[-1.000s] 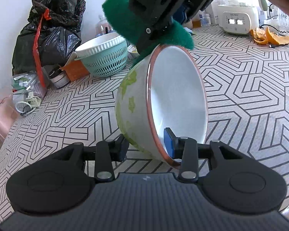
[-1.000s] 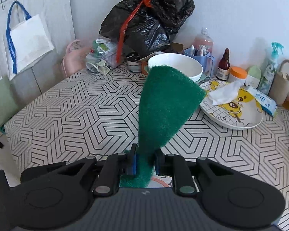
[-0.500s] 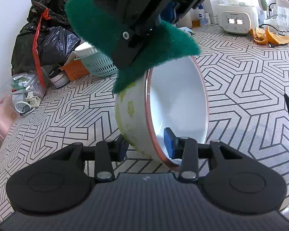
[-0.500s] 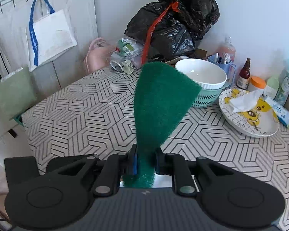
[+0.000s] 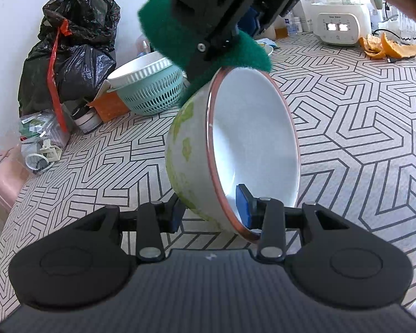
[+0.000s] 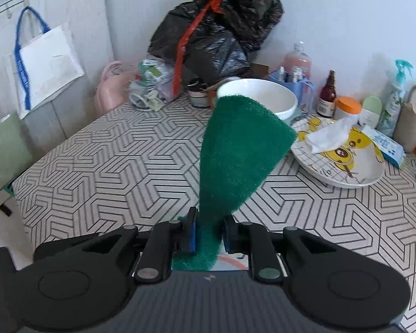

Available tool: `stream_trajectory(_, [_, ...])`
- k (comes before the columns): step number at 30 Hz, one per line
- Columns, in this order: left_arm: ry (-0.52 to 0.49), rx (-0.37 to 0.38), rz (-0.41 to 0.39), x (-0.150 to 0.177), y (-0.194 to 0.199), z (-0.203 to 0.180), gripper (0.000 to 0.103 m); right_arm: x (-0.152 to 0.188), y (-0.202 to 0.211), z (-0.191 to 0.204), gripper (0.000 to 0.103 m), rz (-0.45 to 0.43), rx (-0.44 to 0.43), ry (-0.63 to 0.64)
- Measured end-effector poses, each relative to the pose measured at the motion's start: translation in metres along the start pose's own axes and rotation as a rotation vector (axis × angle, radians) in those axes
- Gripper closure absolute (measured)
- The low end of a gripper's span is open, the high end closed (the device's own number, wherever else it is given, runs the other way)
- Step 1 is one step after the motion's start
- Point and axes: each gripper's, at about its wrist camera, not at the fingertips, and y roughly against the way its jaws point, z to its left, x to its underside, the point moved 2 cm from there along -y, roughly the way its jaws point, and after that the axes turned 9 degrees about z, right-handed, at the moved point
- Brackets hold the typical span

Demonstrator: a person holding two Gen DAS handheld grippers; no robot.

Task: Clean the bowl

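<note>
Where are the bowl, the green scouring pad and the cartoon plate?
bowl (image 5: 252, 138): left wrist view, white inside.
green scouring pad (image 6: 238, 161): right wrist view, pad's middle.
cartoon plate (image 6: 346, 179): right wrist view, near rim.

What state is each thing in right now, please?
bowl: tipped on its side, rim clamped, inside looks clean
left gripper: shut on bowl
scouring pad: pinched, at the bowl's top rim
right gripper: shut on scouring pad
rubbish bag: tied shut
white bowl: upright in basket

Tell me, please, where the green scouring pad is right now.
The green scouring pad is clamped in the right gripper; in the left wrist view it rests on the top rim of the tilted green-speckled ceramic bowl.
</note>
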Motion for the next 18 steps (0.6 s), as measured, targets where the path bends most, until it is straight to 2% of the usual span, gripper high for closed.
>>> stream_trajectory(6, [0.014, 0.0, 0.006, -0.003, -0.001, -0.004, 0.065, 0.007, 0.001, -0.003, 0.085, -0.027, 0.006, -0.019])
stream_trajectory(11, [0.032, 0.024, 0.014, -0.003, -0.001, -0.001, 0.065, 0.011, 0.01, 0.009, 0.085, -0.041, 0.002, 0.022])
stream_trajectory(15, [0.032, 0.023, 0.017, -0.002, 0.0, -0.001, 0.064, 0.011, 0.015, 0.019, 0.085, -0.037, -0.062, 0.047])
stream_trajectory(18, [0.024, 0.016, 0.013, -0.002, -0.001, -0.002, 0.064, 0.013, 0.017, 0.029, 0.085, -0.038, -0.052, 0.085])
